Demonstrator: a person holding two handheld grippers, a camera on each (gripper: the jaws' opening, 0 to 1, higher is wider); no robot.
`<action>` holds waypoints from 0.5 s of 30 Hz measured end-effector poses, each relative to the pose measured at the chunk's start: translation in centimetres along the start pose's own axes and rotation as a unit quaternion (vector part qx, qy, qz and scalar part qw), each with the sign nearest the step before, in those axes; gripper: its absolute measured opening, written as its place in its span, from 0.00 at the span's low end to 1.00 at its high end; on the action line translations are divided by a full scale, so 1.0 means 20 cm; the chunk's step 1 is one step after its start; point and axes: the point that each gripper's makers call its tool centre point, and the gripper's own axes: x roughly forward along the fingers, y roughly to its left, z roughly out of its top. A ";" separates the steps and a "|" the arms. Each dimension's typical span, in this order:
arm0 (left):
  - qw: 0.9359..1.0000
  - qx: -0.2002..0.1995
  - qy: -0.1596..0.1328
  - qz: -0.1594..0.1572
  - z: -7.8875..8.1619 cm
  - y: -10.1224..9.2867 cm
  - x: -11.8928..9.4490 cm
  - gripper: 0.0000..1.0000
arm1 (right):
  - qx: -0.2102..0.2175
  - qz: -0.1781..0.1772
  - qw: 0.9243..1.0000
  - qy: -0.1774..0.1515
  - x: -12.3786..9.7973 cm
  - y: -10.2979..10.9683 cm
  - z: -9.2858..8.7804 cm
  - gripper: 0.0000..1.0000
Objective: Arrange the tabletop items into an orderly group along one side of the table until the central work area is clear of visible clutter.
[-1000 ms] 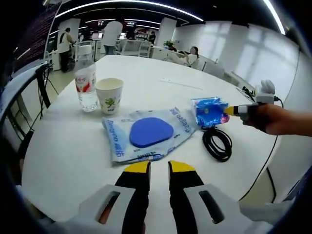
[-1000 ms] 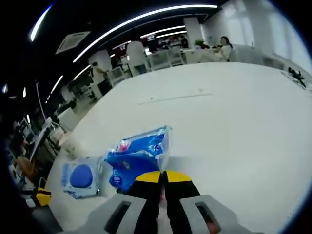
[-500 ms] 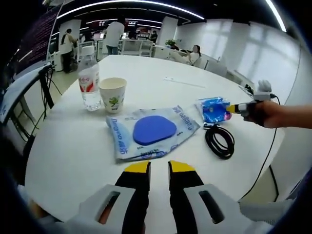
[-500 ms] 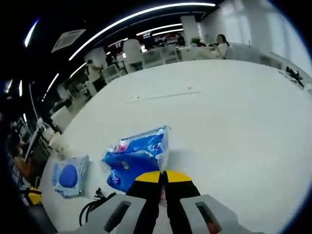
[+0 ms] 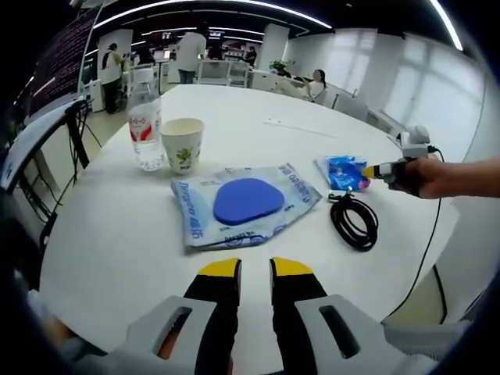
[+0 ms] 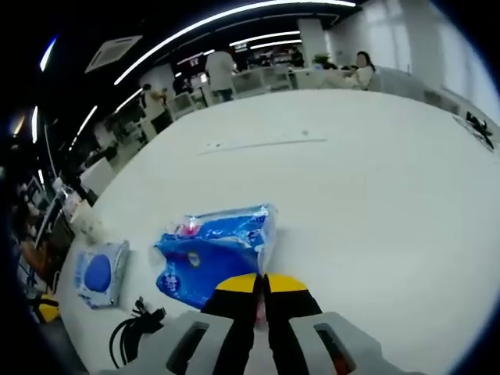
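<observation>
A flat wipes pack with a blue oval lid lies in the middle of the white round table. My left gripper hovers just short of it, jaws a little apart with nothing between them. To the right lies a small blue snack packet; my right gripper, held by a hand, is shut on its edge. In the right gripper view the packet sits just ahead of the closed jaws of that gripper. A black coiled cable lies beside the packet.
A water bottle and a paper cup stand at the left, behind the wipes pack. The wipes pack and cable sit left of the packet. A thin strip lies farther across the table. People and desks fill the background.
The right gripper has dragged the blue packet away from the wipes pack, toward the table's right edge and past the cable. The left gripper holds its place, and the view has shifted slightly.
</observation>
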 end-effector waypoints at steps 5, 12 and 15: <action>1.000 -0.002 0.005 0.002 -0.02 0.00 0.00 0.12 | -0.025 0.006 1.000 0.010 0.01 -0.01 -0.01 0.00; 1.000 -0.003 0.006 0.007 -0.03 0.02 0.01 0.12 | -0.064 0.013 0.998 0.024 0.05 0.00 0.02 0.06; 1.000 -0.009 0.006 0.009 -0.03 0.04 0.01 0.13 | -0.066 0.009 0.998 0.023 0.04 -0.02 0.02 0.10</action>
